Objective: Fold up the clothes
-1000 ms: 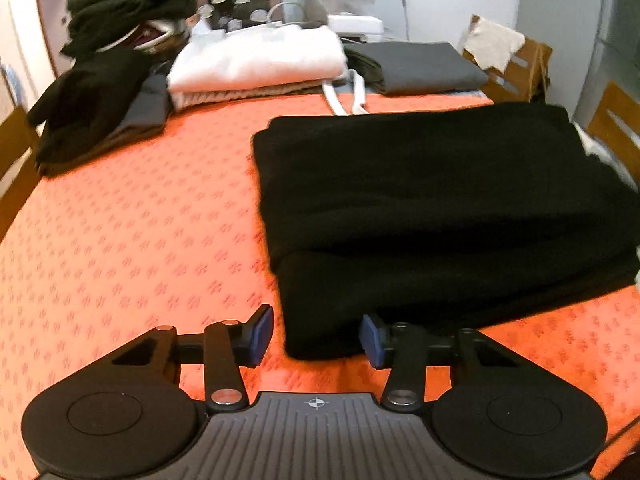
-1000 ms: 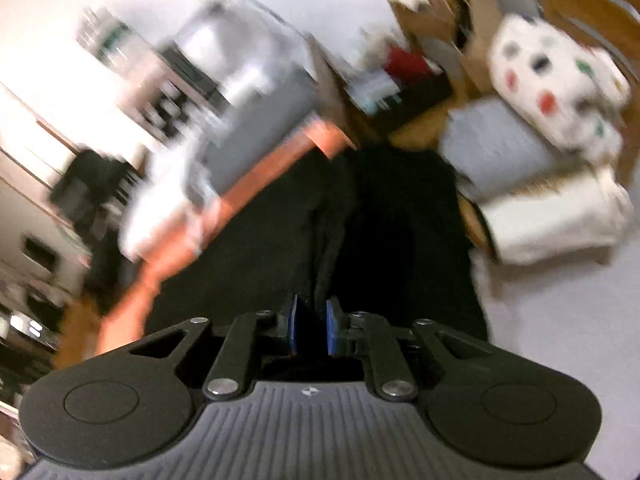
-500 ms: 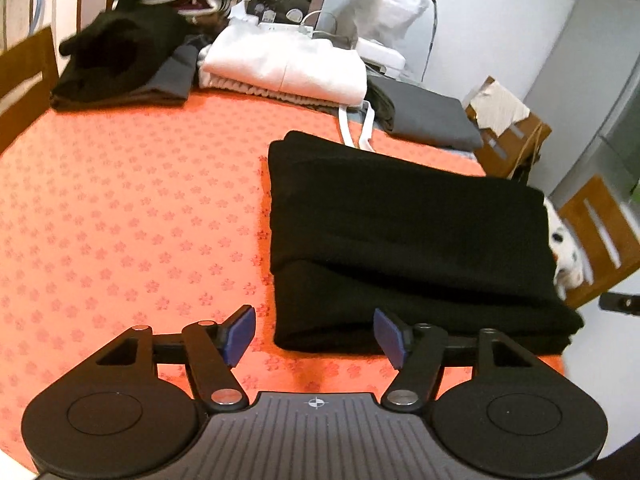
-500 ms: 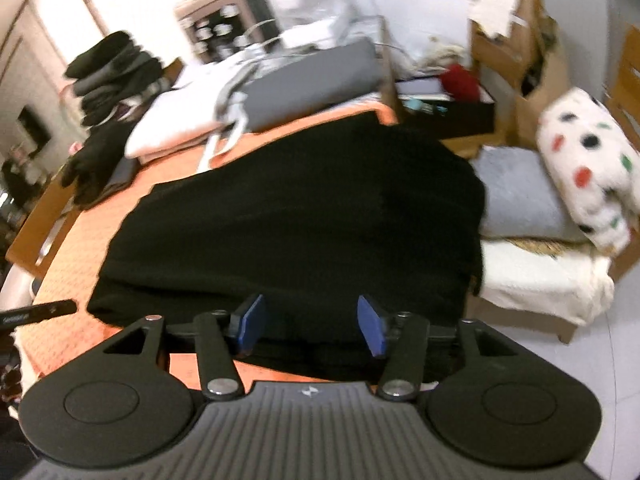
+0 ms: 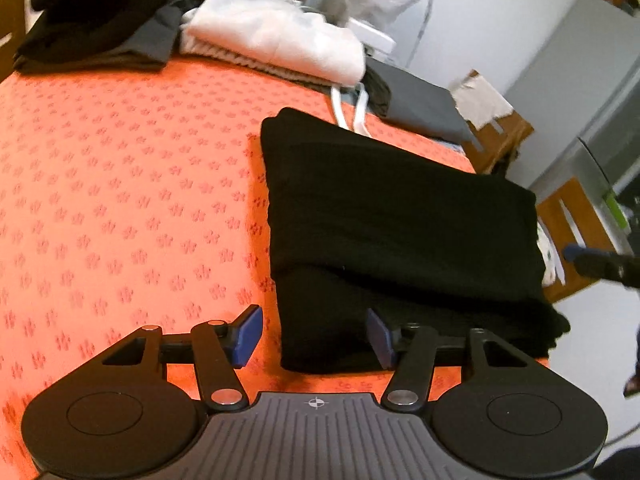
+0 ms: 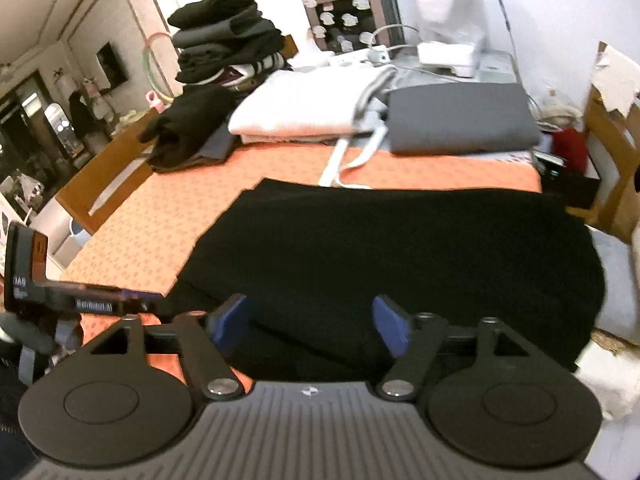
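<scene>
Black knit garment [image 5: 400,216], folded in layers, sits on the orange patterned bench [image 5: 120,200] toward 3 o'clock, with finished piles lined up at 12: a white sweater [image 5: 280,44] and a grey one [image 5: 420,108]. The left tool [image 5: 314,334] is partway open and closing, its pads either side of the garment's near corner but not pinching it yet. The right tool [image 6: 310,326] is opening wide, empty, over the near edge. My take: bite both near corners through all the layers together, lift evenly, then carry the fold toward 12 without dragging the bottom layer.
</scene>
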